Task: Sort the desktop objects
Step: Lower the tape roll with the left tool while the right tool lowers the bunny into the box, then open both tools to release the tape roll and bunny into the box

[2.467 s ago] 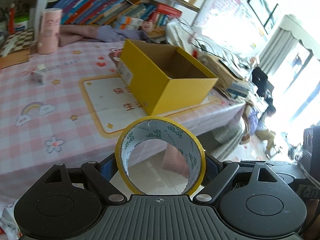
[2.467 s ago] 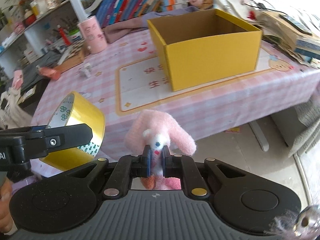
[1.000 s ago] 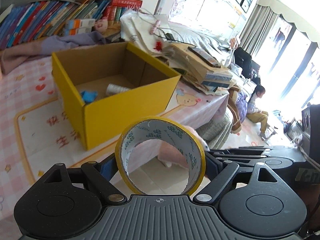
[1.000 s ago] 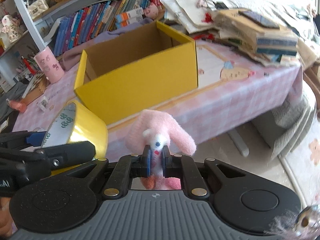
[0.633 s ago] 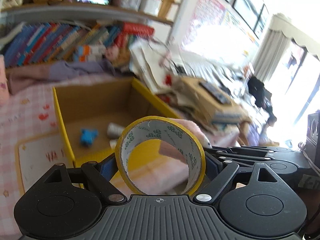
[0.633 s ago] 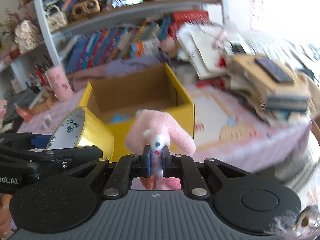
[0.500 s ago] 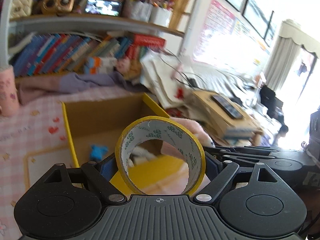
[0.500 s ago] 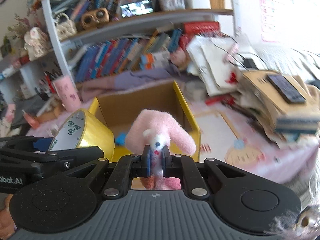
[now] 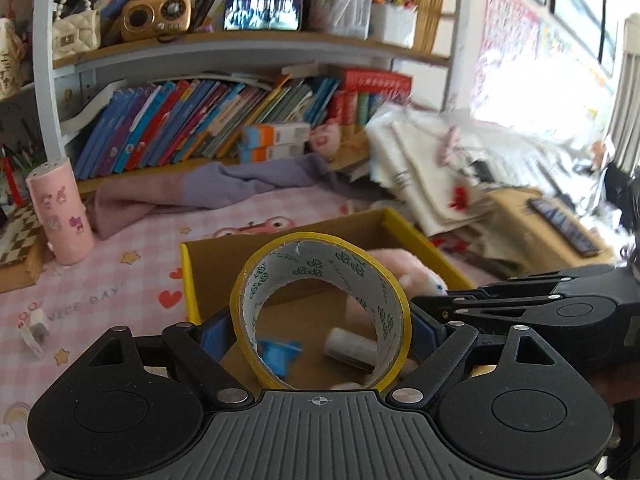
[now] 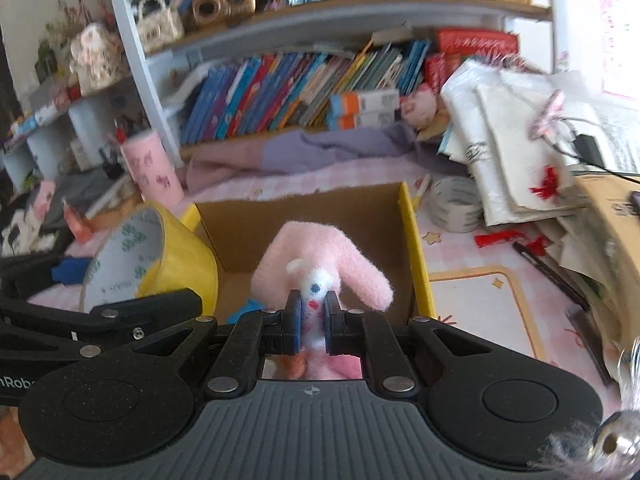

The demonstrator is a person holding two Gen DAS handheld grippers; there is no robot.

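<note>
Behind everything, a bookshelf (image 9: 224,120) packed with leaning books. In front of it, a tabletop (image 9: 120,280) under a pink patterned cloth, with a purple-and-pink fabric (image 9: 224,188) bunched along the far edge. At mid-tabletop, an open yellow cardboard box (image 10: 416,248), brown inside, seen from above by both cameras. Off to the box's far left, an upright pink cylindrical container (image 9: 60,212) with cartoon stickers.

Held above the box's near left part, a roll of yellow tape (image 9: 320,308), standing on edge, clamped from both sides by the left tongs (image 9: 320,332). Just to its right, also above the box, a pink plush toy (image 10: 320,268), its white face pinched between the nearly closed right tongs (image 10: 311,320).

On the box floor, visible through the tape's core, a pale cylindrical roll (image 9: 352,350) lying on its side and a small blue item (image 9: 280,352) beside it. On the tabletop just past the box's far right corner, a grey-white tape roll (image 10: 456,204).
</note>
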